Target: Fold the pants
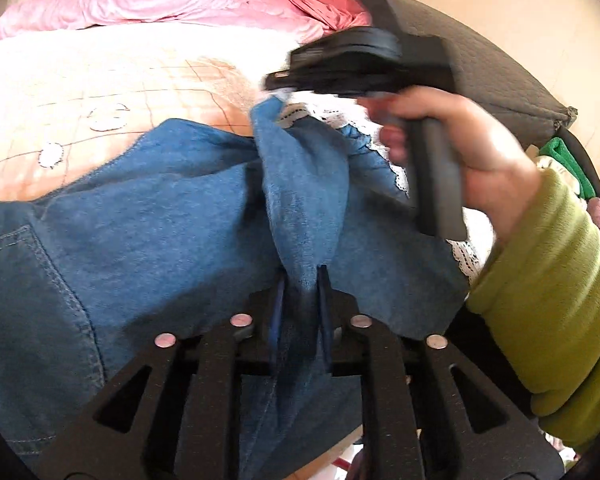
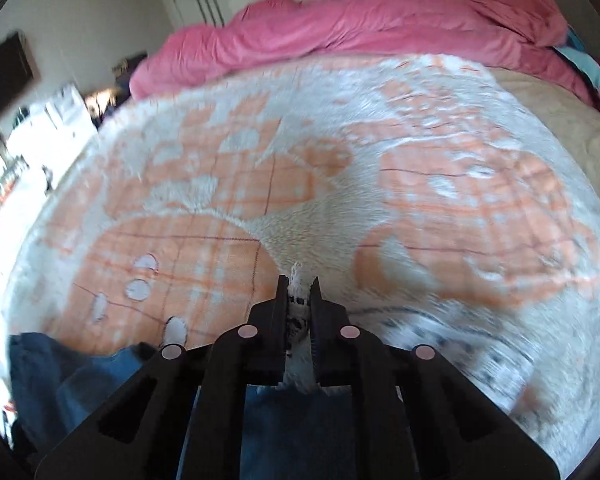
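Observation:
Blue denim pants point(image 1: 148, 216) with a white lace hem point(image 1: 396, 172) lie bunched on the bed's orange and white fleece blanket point(image 1: 100, 92). My left gripper point(image 1: 302, 280) is shut on a raised fold of the denim. In the left wrist view my right gripper point(image 1: 278, 90), held by a hand in a green sleeve, pinches the pants' edge higher up and farther from me. In the right wrist view my right gripper point(image 2: 299, 284) is shut on the white lace hem point(image 2: 298, 304), with denim point(image 2: 60, 376) hanging below and to the left.
A pink duvet point(image 2: 360, 28) is piled along the far side of the bed. A dark grey quilted headboard or cushion point(image 1: 500, 80) stands at right. Clutter and shelves point(image 2: 40, 128) line the room's left side. Green and pink clothes point(image 1: 564, 160) lie at the right edge.

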A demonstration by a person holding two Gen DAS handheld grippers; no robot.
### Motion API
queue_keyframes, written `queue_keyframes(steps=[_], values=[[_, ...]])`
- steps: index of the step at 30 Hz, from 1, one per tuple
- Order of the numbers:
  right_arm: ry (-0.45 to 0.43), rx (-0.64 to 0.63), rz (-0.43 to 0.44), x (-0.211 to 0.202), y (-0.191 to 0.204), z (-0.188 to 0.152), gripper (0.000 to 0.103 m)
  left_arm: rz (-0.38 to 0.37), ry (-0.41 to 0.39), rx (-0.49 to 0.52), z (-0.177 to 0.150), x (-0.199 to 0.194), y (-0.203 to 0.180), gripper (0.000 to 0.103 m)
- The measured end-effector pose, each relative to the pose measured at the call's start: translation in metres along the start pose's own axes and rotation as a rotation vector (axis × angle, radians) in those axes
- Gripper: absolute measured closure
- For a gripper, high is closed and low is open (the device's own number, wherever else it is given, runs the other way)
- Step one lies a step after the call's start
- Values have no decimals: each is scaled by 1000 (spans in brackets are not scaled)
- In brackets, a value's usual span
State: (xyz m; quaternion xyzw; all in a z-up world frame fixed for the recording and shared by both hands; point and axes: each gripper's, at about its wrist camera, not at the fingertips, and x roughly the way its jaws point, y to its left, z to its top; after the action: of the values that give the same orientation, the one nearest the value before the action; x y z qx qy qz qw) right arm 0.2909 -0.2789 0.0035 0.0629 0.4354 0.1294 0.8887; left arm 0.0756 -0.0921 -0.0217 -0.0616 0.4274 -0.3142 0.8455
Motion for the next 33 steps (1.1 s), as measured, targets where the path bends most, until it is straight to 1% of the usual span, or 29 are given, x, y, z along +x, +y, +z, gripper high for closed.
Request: queue_keyframes(steps=[2, 3, 4, 5, 8, 9, 10, 11, 12, 14, 18, 20, 23, 25, 29, 33], values=[[-37, 23, 2, -22, -9, -5, 94, 1, -3, 1, 0, -4, 1, 85], [-58, 38, 6, -34, -15, -7, 94, 3, -6, 3, 0, -3, 2, 79], [-75, 47, 9, -44, -17, -9, 94, 5, -12, 6, -1, -3, 1, 76], [-100, 57, 11, -55, -22, -10, 94, 5, -15, 11, 0, -1, -2, 71], [-160, 93, 28, -83, -33, -18, 94, 27, -29, 38, 3, 5, 1, 70], [-177, 114, 35, -92, -38, -23, 94, 28, -28, 41, 3, 5, 1, 73], [-188, 128, 38, -97, -42, -26, 94, 19, -23, 35, 3, 5, 0, 79], [-201, 147, 42, -104, -47, -32, 94, 1, -20, 31, 3, 3, 0, 97], [-210, 168, 47, -110, -52, -37, 94, -4, -24, 38, 4, 0, 0, 101], [-234, 210, 51, -124, -63, -50, 94, 15, -42, 88, 5, -7, -6, 102], [-267, 277, 43, -153, -78, -84, 94, 36, -60, 127, 4, -20, -5, 102], [-265, 305, 36, -167, -82, -107, 94, 21, -65, 134, 5, -29, -5, 102], [-247, 334, 31, -185, -83, -142, 94, 32, -76, 173, 2, -37, -12, 102], [-215, 338, 12, -191, -80, -164, 94, 33, -65, 182, 0, -35, -15, 101], [-153, 370, 6, -195, -84, -201, 94, 19, -35, 195, -8, -35, -15, 98], [-123, 407, -9, -189, -93, -218, 94, 24, 1, 229, -15, -26, -24, 97]])
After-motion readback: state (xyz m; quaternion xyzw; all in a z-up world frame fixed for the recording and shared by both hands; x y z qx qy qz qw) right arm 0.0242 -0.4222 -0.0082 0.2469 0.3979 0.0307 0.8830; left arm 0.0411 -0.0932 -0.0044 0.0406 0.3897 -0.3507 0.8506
